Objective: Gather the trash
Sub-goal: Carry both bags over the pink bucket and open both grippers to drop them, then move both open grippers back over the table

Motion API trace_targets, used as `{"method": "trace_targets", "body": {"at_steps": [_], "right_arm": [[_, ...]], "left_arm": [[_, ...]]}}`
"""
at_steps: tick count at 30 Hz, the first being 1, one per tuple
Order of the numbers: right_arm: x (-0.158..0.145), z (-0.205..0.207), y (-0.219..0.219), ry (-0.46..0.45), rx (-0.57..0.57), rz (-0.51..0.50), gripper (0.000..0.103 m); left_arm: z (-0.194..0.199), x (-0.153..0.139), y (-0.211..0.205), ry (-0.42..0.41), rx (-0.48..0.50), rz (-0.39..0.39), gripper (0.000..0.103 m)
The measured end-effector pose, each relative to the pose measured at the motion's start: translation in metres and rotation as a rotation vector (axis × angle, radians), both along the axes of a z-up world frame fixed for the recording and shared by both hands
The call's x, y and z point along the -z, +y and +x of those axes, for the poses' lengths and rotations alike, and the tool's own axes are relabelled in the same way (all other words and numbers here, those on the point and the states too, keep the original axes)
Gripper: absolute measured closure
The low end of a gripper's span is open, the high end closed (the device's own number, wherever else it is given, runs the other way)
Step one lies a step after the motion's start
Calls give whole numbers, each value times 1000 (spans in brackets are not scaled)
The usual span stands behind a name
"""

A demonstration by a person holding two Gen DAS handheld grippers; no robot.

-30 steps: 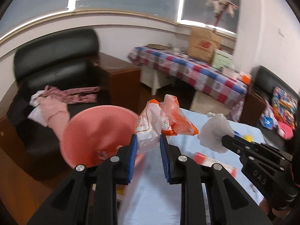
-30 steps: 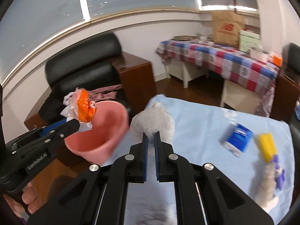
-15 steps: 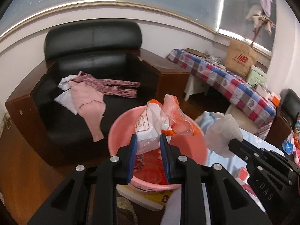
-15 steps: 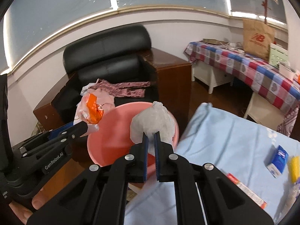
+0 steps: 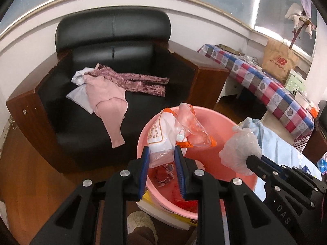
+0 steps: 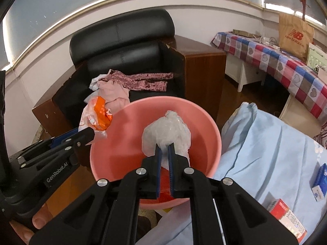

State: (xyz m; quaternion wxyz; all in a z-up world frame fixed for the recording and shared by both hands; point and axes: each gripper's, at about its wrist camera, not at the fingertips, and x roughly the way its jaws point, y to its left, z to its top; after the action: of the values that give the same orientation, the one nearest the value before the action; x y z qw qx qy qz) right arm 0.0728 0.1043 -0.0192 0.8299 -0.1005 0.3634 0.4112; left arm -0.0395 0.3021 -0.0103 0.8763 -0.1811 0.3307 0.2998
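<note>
My left gripper (image 5: pixel 161 159) clamps a crumpled white-and-orange plastic wrapper (image 5: pixel 173 131) and holds it above the near rim of the round pink plastic basin (image 6: pixel 130 143). My right gripper (image 6: pixel 164 153) is closed narrowly on a scrunched clear plastic bag (image 6: pixel 166 134), which hangs over the basin's middle. Red scraps (image 5: pixel 165 176) lie in the basin's bottom. The basin stands beside the tabletop under its pale blue cloth (image 6: pixel 271 149), where a red carton (image 6: pixel 286 214) and a blue-and-white box (image 6: pixel 320 178) lie.
</note>
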Motion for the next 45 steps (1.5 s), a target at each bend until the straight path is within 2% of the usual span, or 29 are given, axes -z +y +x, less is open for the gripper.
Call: {"method": "trace_targets", "body": {"at_steps": [10,13,16,18,20,24,32,45], "right_arm": [[23,8,21,49,-15,-33,96],[26,9,23,50,-22,-48,96],[27,9,24,54,-21,-58,91],[27,10,24,57,-13,-60,80],[27,9,23,62,-12,-55,75],[22,8,19,56,-11,-46,71],[-1,-1,0,17,-4,-5,71],[-29,-30,-61,-1,28,46,71]], "left_arm": [[13,22,12,48,2,-34,79],[15,27,13,64,-8,-48,76],[15,29,14,71,-10,-55,71],[16,29,13,73,-4,-51,71],[15,28,11,75,-1,-46,70],[12,24,8,69,4,-42,70],[3,4,-4,33,17,-29,69],[-17,-35,-56,-8,124,25,67]]}}
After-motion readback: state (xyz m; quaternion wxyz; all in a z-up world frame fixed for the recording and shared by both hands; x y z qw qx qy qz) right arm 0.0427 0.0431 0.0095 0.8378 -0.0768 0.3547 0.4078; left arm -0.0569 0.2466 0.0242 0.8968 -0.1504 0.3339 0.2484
